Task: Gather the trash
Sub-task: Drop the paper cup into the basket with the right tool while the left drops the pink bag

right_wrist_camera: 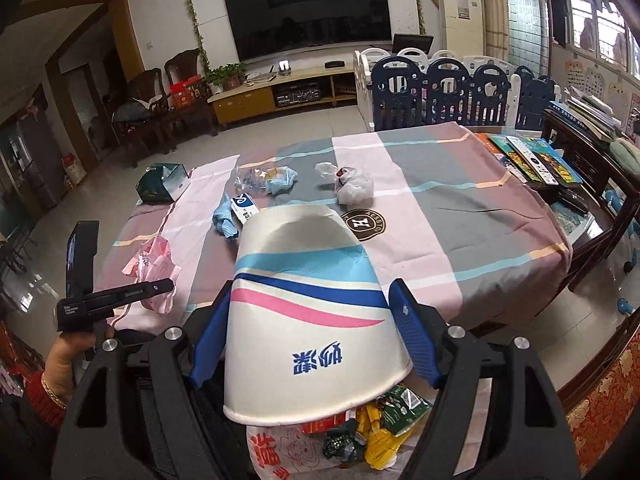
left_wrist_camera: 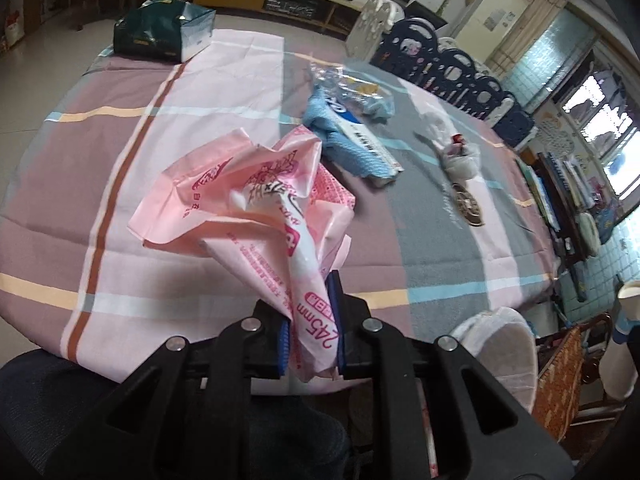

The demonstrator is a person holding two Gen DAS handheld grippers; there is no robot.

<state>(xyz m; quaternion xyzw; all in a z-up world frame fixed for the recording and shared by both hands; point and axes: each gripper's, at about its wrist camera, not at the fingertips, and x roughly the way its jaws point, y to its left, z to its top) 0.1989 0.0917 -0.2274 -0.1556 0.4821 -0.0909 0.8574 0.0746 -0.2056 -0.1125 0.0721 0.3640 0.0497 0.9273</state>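
Slippage threatens: the left gripper [left_wrist_camera: 310,344] pinches only a thin tail of the pink wrapper [left_wrist_camera: 256,200] at six o'clock, while the right gripper [right_wrist_camera: 316,332], jaws wide around the paper cup [right_wrist_camera: 312,320] (over the trash bag [right_wrist_camera: 280,456]), may crush it.

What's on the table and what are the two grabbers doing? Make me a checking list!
Surface: table under a striped cloth.
Job's things: pink wrapper in the left gripper; paper cup, upside down, between the right gripper fingers, over a trash bag.
Clutter: blue packet, white plastic bag, clear wrapper, green bag.
Grippers: left shut on wrapper; right grips the cup.
Cables: nothing seen.
Surroundings: TV, playpen fence, books.
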